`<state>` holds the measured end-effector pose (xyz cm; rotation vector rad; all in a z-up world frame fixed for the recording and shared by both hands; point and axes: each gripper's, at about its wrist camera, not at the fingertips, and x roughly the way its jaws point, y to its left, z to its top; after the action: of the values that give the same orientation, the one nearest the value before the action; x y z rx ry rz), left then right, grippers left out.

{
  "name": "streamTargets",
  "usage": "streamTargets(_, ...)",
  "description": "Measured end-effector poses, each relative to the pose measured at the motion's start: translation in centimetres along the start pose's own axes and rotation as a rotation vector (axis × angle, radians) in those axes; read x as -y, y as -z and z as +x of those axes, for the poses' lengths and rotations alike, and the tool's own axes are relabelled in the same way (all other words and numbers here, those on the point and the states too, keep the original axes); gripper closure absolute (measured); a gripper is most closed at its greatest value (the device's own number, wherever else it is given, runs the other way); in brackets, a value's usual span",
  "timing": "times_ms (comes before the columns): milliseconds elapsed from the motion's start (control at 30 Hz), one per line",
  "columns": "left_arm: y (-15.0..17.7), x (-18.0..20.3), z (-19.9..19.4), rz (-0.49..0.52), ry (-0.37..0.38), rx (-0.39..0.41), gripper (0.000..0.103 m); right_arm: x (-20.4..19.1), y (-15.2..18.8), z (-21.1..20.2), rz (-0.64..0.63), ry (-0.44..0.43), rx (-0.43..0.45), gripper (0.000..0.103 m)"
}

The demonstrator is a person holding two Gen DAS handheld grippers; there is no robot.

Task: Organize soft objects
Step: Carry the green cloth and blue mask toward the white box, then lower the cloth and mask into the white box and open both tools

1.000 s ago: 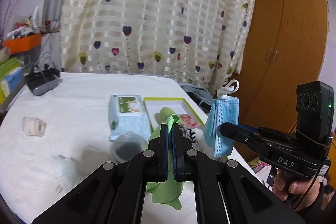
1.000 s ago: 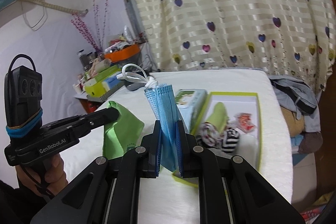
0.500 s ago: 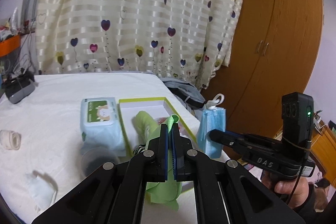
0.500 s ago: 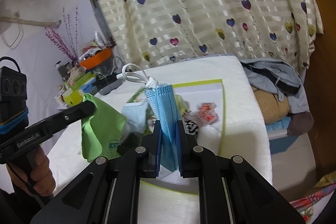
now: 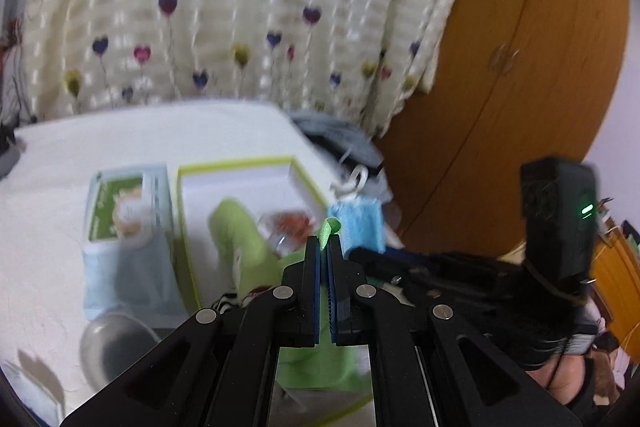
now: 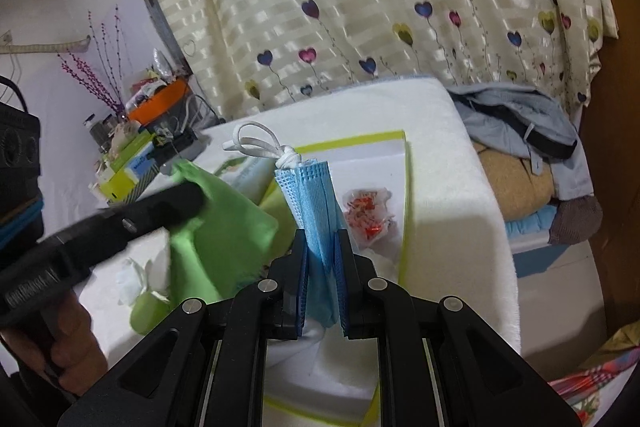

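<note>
A green cloth (image 5: pixel 316 367) is clamped in the left gripper (image 5: pixel 325 247) and a folded blue face mask (image 6: pixel 318 203) in the right gripper (image 6: pixel 322 239), both held above the green-rimmed white box (image 6: pixel 406 187).

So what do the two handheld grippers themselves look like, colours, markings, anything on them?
Both grippers, left and right, are black with blue ribbed pads and round silver screws. The right one carries a black box with a green light. White lettering, too blurred to read, marks the left one's body.
</note>
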<state>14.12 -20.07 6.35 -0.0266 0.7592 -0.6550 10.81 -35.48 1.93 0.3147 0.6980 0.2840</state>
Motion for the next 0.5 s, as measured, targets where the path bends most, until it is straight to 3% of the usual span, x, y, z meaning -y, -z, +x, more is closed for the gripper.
streamTargets(200,0.4,-0.6,1.6,-0.005,-0.015,-0.033,0.099,0.5,-0.3,2.0,-0.004,0.012,-0.036,0.090)
streamTargets(333,0.0,-0.9,1.5,-0.020,-0.030,-0.026,0.081,0.6,-0.7,3.4,-0.004,0.018,-0.056,0.090)
streamTargets(500,-0.2,-1.1,0.0,-0.028,-0.040,0.009,0.073,-0.2,-0.8,3.1,-0.032,0.013,-0.048,0.083)
